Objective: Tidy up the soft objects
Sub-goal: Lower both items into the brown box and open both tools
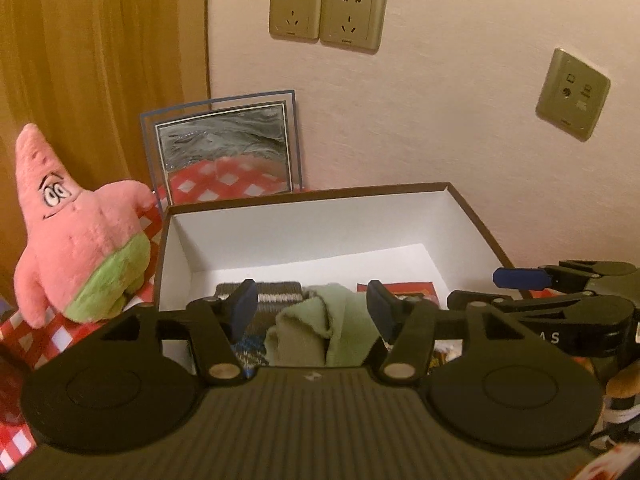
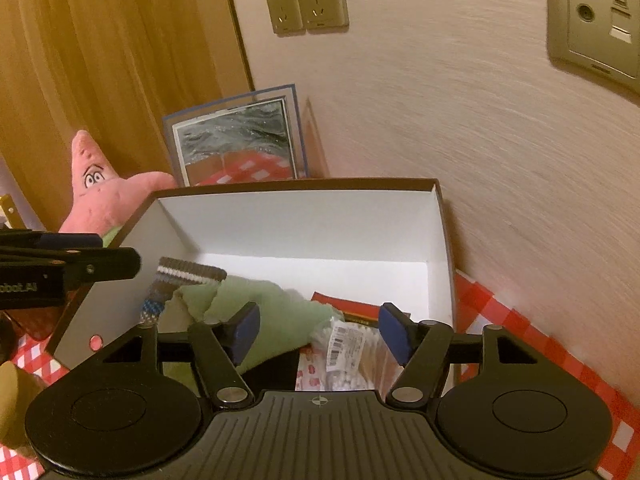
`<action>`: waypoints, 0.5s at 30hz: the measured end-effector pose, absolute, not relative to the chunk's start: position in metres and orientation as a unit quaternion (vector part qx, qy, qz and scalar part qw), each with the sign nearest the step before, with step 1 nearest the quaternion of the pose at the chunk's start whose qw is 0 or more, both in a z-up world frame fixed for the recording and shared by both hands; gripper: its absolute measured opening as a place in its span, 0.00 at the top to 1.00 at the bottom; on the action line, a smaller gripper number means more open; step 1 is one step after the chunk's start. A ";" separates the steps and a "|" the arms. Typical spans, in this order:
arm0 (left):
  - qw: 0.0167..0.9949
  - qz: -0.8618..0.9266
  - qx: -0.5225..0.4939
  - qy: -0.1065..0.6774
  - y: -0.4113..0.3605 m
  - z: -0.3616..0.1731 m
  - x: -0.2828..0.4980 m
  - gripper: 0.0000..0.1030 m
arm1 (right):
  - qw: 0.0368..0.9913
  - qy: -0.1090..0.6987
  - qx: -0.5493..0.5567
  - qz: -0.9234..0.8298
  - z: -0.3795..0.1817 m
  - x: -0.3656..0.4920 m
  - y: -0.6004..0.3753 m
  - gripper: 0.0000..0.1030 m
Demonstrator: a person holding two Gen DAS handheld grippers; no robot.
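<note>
An open box (image 1: 304,216) with white inner walls and a brown rim stands on the red checked cloth; it also shows in the right wrist view (image 2: 300,220). In it lie a green soft cloth (image 1: 332,320) (image 2: 272,312), a striped knitted sock (image 1: 276,296) (image 2: 188,274), a red packet (image 2: 348,306) and a clear plastic pack (image 2: 344,356). A pink star plush (image 1: 76,232) (image 2: 104,196) stands left of the box. My left gripper (image 1: 312,308) is open and empty above the box's near side. My right gripper (image 2: 318,330) is open and empty over the box.
A framed grey picture (image 1: 224,148) leans on the wall behind the box. Wall sockets (image 1: 328,14) sit above. A wooden panel (image 1: 100,60) stands at the left. The red checked cloth (image 2: 520,340) runs right of the box, close to the wall.
</note>
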State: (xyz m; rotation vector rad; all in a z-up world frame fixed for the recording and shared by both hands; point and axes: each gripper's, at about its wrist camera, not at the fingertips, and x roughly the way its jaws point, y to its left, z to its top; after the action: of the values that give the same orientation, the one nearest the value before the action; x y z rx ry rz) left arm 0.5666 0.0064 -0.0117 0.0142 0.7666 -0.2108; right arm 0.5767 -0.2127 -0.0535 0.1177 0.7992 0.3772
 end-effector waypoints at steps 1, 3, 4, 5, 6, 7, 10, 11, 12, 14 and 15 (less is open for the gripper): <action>0.922 -0.102 0.007 0.375 0.006 -0.010 0.563 0.44 | 0.903 0.385 0.058 0.184 -0.052 0.572 -0.215 0.36; 0.921 -0.099 0.011 0.377 0.007 -0.006 0.552 0.43 | 0.903 0.381 0.062 0.188 -0.048 0.564 -0.218 0.36; 0.921 -0.097 0.013 0.378 0.006 -0.005 0.547 0.43 | 0.903 0.380 0.063 0.192 -0.046 0.559 -0.221 0.36; 0.920 -0.096 0.014 0.380 0.006 -0.003 0.541 0.43 | 0.902 0.379 0.064 0.195 -0.044 0.555 -0.222 0.35; 0.919 -0.094 0.014 0.382 0.006 -0.002 0.536 0.43 | 0.902 0.377 0.066 0.197 -0.042 0.551 -0.224 0.35; 0.919 -0.093 0.011 0.382 0.006 0.000 0.530 0.43 | 0.903 0.374 0.069 0.199 -0.040 0.545 -0.227 0.35; 0.919 -0.091 0.000 0.385 0.007 0.005 0.511 0.40 | 0.903 0.366 0.072 0.211 -0.033 0.527 -0.232 0.35; 0.918 -0.087 -0.001 0.386 0.007 0.006 0.503 0.39 | 0.903 0.364 0.072 0.216 -0.032 0.521 -0.234 0.35; 0.919 -0.083 0.000 0.386 0.006 0.008 0.497 0.39 | 0.903 0.363 0.073 0.219 -0.031 0.515 -0.235 0.35; 0.919 -0.072 0.005 0.388 0.005 0.009 0.481 0.38 | 0.901 0.363 0.076 0.226 -0.029 0.502 -0.239 0.35; 0.919 -0.066 0.006 0.390 0.005 0.010 0.474 0.38 | 0.899 0.364 0.077 0.229 -0.028 0.495 -0.241 0.34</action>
State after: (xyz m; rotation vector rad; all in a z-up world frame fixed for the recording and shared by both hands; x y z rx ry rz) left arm 0.4742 0.0047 0.0095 0.0125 0.8012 -0.1362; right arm 0.4952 -0.2408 -0.0280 0.1592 0.7530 0.4750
